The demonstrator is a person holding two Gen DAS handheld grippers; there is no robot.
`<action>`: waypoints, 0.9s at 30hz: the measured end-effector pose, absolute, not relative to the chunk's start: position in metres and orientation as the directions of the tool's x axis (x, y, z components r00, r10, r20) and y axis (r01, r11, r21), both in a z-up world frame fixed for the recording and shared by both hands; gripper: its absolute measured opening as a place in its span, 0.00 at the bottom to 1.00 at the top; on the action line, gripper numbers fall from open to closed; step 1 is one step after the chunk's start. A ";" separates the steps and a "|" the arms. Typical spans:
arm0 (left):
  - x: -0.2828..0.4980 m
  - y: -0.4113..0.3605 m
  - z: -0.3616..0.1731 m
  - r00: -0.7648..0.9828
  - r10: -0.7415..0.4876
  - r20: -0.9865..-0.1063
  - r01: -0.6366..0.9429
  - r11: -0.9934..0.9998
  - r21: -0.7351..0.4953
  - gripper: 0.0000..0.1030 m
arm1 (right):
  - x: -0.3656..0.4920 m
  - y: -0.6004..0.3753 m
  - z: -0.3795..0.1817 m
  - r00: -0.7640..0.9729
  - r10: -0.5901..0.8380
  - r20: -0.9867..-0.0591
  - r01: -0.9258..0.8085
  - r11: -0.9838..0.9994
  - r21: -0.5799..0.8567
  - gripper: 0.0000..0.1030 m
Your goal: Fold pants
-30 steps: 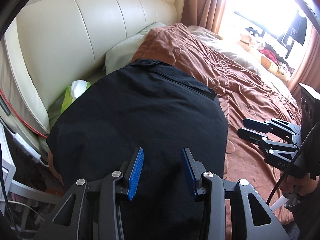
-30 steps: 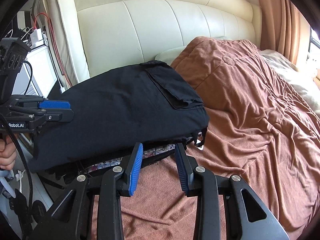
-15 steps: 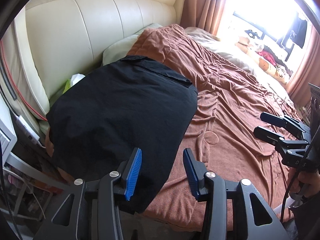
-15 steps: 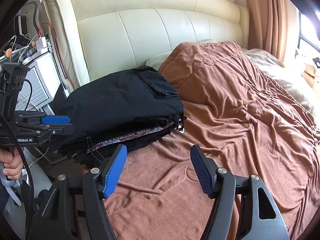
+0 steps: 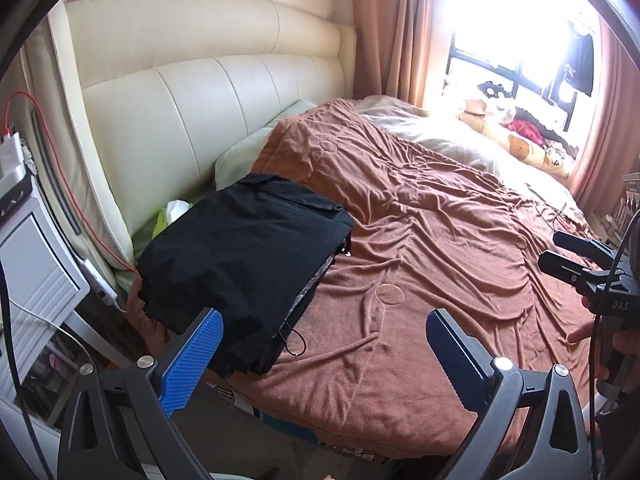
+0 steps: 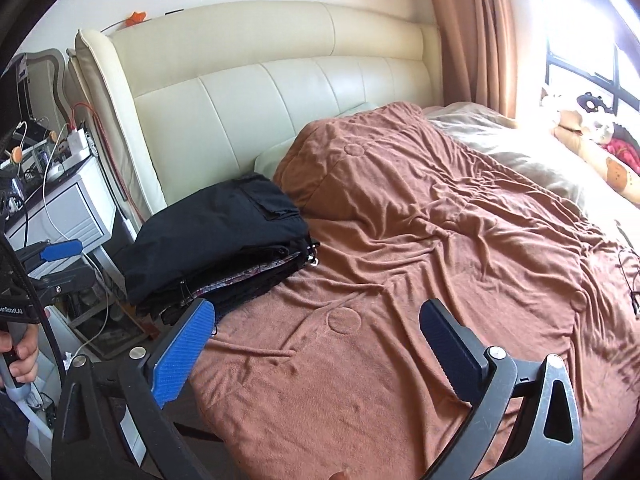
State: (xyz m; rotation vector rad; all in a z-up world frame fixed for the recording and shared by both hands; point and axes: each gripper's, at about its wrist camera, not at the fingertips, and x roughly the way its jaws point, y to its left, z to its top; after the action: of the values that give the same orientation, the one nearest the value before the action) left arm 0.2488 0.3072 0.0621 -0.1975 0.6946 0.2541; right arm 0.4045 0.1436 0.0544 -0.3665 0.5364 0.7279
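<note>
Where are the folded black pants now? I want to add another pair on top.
In both wrist views the black pants lie at the bed's left corner, on the brown blanket, just below the cream headboard.

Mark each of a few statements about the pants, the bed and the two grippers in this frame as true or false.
1. The black pants lie folded on the brown blanket near the headboard. True.
2. The left gripper is clamped on the pants. False: its jaws stand wide open with nothing between them.
3. The right gripper is open and empty. True.
4. The pants hang from the curtain. False: they rest on the bed.
5. The window is dark. False: bright daylight comes through.
</note>
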 end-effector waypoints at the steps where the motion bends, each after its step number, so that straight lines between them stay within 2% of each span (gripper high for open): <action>1: 0.244 0.302 0.067 0.744 0.162 -0.649 -0.287 0.953 -0.092 0.99 | 0.398 0.135 0.060 0.625 0.533 -0.571 -0.708 0.695 -0.125 1.00; 9: 0.207 0.258 0.095 0.784 0.153 -0.602 -0.251 0.965 -0.082 0.99 | 0.344 0.075 0.084 0.661 0.530 -0.532 -0.675 0.729 -0.112 1.00; 27: 0.126 0.174 0.106 0.872 0.085 -0.482 -0.148 0.984 -0.095 0.99 | 0.229 -0.017 0.108 0.757 0.475 -0.448 -0.576 0.809 -0.116 1.00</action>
State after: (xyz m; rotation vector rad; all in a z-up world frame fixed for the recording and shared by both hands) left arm 0.1256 0.1738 0.1057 -0.1302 0.4969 0.1218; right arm 0.2290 -0.0173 0.1084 -0.2543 0.4167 0.5796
